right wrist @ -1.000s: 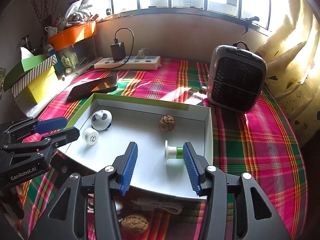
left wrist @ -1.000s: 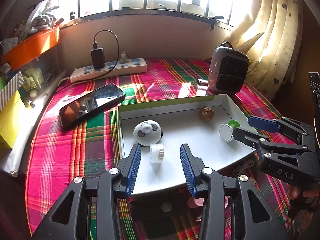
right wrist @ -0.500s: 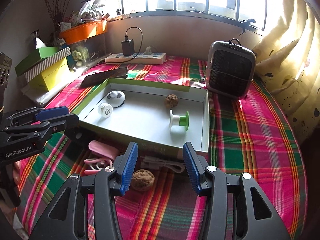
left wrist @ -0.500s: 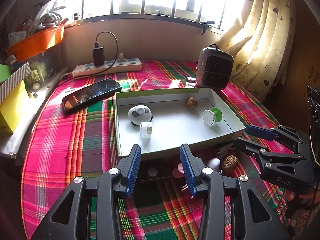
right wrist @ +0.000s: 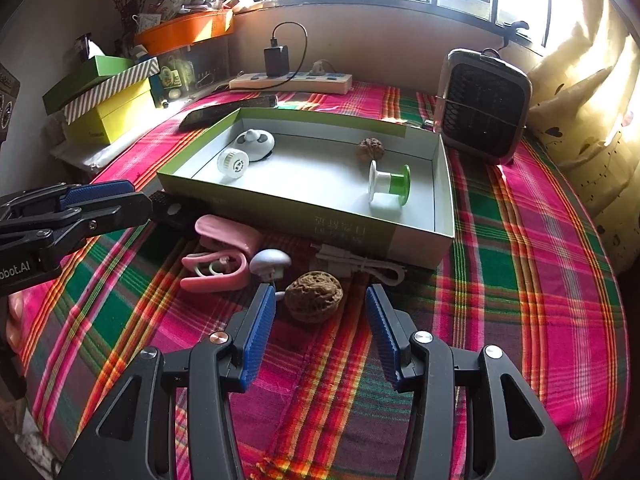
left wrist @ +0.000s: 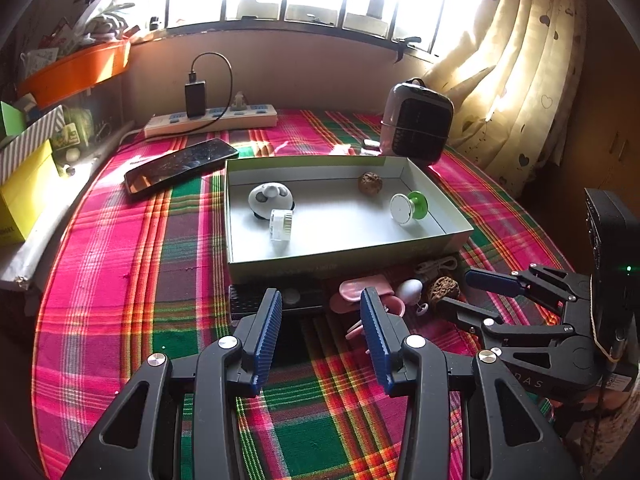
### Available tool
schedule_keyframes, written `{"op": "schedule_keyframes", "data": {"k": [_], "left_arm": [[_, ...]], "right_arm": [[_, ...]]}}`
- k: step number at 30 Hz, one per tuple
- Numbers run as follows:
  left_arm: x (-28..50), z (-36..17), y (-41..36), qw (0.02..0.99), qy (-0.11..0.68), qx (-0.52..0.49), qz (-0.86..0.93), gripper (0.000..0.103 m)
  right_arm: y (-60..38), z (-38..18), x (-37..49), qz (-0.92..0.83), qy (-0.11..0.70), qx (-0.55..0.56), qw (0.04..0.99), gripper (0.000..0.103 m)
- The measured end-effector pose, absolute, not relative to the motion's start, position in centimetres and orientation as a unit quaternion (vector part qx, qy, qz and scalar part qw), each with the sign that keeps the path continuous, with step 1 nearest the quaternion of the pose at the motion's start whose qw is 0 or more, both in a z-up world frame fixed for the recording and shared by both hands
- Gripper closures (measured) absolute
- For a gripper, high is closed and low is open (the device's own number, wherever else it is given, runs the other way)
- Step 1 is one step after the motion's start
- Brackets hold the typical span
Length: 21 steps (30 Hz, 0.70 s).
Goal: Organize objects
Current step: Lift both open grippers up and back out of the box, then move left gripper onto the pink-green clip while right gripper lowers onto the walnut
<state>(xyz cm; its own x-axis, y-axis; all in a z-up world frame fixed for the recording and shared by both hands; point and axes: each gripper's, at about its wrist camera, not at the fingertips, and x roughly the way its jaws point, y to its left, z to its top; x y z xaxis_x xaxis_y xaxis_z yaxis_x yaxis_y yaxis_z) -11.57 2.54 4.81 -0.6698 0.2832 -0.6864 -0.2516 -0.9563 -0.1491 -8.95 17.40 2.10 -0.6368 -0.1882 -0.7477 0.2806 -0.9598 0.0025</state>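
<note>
Surface: plaid cloth (right wrist: 540, 240) in pink, green and orange, spread under the shallow box (right wrist: 280, 206).
Room: barred window behind the box, bright with sun; cream curtain (left wrist: 508, 80) to its right.
Left of box: orange tub (right wrist: 188, 32) of clutter up on the sill; stacked yellow and striped boxes (right wrist: 108, 100) below it; dark phone (left wrist: 180, 166) lying flat just beside the box's left wall.
Behind box: white power strip (left wrist: 212, 120) with a black charger plugged in.
Right of box: small dark heater (right wrist: 484, 108) standing upright near the far right corner.
Box: green outside, white inside, open top.
Inside box: round white panda-like toy (left wrist: 270, 198) and small white spool (left wrist: 280, 224) at the left end, touching; brown walnut (left wrist: 370, 183) toward the back; green-and-white spool (right wrist: 390, 184) on its side at the right end.
In front of box: black ridged block (left wrist: 256, 300), pink clip pieces (right wrist: 218, 256), white mushroom-shaped piece (right wrist: 270, 262), wrinkled walnut on the cloth (right wrist: 314, 296), coiled white cable (right wrist: 356, 266).
Left gripper (left wrist: 320, 328): jaws parted, nothing between the pads, above the cloth before the black block.
Right gripper (right wrist: 320, 322): jaws parted wide, pads apart from the walnut on the cloth lying just ahead.
</note>
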Motion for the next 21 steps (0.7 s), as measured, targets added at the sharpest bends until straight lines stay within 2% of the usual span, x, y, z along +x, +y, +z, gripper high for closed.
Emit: {"op": "schedule_keyframes", "data": {"k": [18, 21], "left_arm": [[-11.6, 3.1, 4.5, 0.187, -0.006, -0.406, 0.894, 0.064], [-11.9, 2.9, 4.7, 0.193, -0.007, -0.411, 0.891, 0.064]], "right_arm": [[17.5, 1.2, -10.2, -0.896, 0.056, 0.421, 0.128, 0.055], [17.5, 1.3, -10.0, -0.896, 0.054, 0.419, 0.136, 0.063]]}}
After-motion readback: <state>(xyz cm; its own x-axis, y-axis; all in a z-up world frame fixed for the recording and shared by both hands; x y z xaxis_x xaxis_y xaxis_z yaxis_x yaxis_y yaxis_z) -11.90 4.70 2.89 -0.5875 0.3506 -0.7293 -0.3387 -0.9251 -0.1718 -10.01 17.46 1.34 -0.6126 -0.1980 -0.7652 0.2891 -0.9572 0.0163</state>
